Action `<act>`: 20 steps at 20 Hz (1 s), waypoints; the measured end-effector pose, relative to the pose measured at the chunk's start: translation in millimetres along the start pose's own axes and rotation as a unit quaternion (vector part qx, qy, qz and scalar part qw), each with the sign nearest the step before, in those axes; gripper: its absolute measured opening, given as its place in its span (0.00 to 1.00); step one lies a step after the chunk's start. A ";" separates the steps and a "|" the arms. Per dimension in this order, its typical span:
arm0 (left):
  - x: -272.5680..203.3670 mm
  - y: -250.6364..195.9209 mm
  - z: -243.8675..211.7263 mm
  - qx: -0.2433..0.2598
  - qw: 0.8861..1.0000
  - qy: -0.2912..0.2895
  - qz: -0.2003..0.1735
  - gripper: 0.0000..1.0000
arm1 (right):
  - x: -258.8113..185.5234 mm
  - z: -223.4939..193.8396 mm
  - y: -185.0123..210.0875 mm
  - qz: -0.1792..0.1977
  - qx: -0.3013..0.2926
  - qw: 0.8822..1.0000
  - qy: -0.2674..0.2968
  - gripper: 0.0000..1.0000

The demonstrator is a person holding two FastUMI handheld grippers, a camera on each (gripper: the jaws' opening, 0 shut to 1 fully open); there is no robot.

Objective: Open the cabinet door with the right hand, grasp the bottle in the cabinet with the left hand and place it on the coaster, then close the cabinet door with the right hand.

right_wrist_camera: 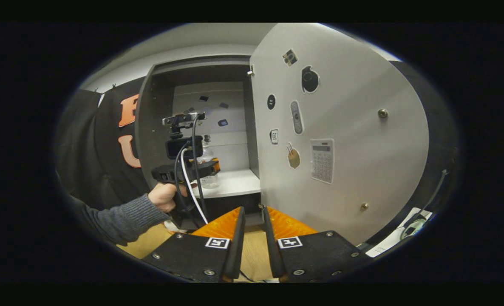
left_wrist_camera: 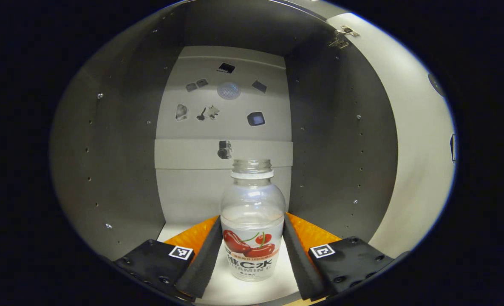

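A pale shelf (left_wrist_camera: 218, 293) is seen as the floor of the open cabinet's compartment, bounded by grey side walls pierced with rows of small holes and by a lighter back panel; a single clear bottle (left_wrist_camera: 252, 221) with a fruit label is stood upright on it, uncapped, near the front edge. In the right gripper view the same shelf (right_wrist_camera: 235, 182) is shown as a white ledge; the bottle (right_wrist_camera: 209, 180) is set toward its left end, the right part left bare.
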State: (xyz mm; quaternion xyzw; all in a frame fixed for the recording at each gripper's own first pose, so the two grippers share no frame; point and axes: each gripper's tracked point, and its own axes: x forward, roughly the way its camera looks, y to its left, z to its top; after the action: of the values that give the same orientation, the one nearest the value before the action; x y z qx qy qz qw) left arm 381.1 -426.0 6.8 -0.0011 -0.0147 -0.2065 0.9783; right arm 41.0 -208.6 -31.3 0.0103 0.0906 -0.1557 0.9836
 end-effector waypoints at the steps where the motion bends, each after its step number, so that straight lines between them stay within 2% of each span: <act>1: -6.0 -0.1 2.6 -0.001 1.000 -0.002 -0.001 0.85 | -3.6 0.9 0.2 0.003 0.003 1.000 -0.003 0.27; 8: -85.3 22.5 8.6 0.012 0.999 -0.016 0.040 0.85 | -35.2 -6.3 -6.6 0.024 0.012 1.000 0.001 0.27; 12: -149.3 31.0 -3.8 0.035 0.998 -0.023 0.056 0.85 | -63.2 -13.3 -11.5 0.045 0.024 0.999 0.009 0.27; 17: -219.4 40.1 -27.2 0.031 0.996 -0.022 0.085 0.85 | -90.2 -32.1 -15.6 0.071 0.039 0.996 0.034 0.24; 20: -245.2 41.4 -47.0 0.022 0.995 -0.013 0.094 0.85 | -101.2 -44.3 -15.4 0.082 0.047 0.994 0.047 0.29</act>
State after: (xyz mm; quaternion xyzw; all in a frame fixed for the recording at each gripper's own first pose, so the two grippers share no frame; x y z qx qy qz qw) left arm 175.0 -289.4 -47.1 0.0162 -0.0313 -0.1136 0.9929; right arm -66.1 -190.3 -56.4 0.0709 0.1284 -0.0778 0.9861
